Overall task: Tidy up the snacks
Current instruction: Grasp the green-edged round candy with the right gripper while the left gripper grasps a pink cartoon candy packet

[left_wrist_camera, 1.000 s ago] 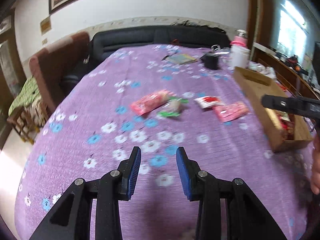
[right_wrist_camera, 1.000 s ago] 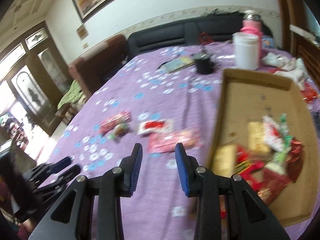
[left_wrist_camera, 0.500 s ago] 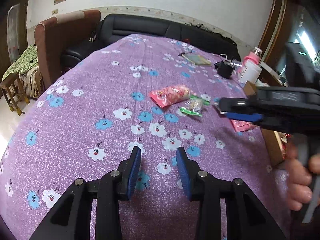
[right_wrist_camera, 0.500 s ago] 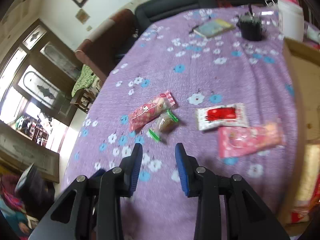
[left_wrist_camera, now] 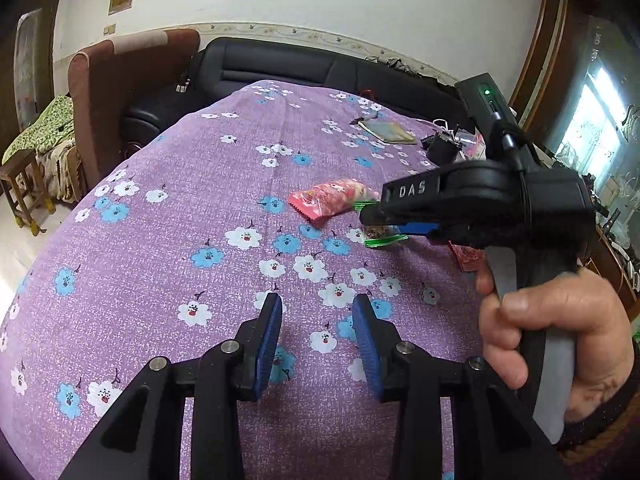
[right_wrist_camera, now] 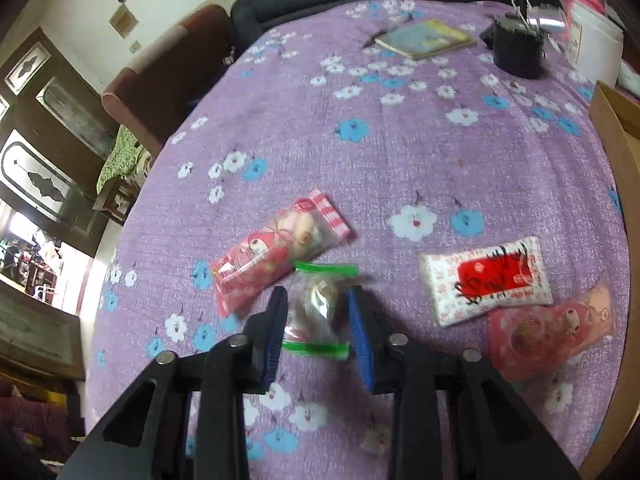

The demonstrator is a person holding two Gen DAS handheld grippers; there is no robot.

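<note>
Right gripper (right_wrist_camera: 318, 310) is set down over the clear green-edged candy packet (right_wrist_camera: 320, 308), jaws just narrowed around it; the packet sits between the blue pads (right_wrist_camera: 278, 328), but firm contact cannot be confirmed through the blur, so it is read as not yet clamped. Left gripper (left_wrist_camera: 318, 332) is held apart and empty above the counter (left_wrist_camera: 200, 200), well short of the snacks. The packet lies on the purple floral cloth, just beside the long pink wrapper (right_wrist_camera: 276, 252); the white-and-red sachet (right_wrist_camera: 486, 280) and pink pouch (right_wrist_camera: 548, 328) lie nearer the cardboard box (right_wrist_camera: 612, 128). Handling judged: very light, crinkly film, slippery, with one hard lump inside. Grip is best taken across the lump at mid-body, not on the flat green seals, which would likely fold and slip. Moderate squeeze advised; contents possibly brittle.
</note>
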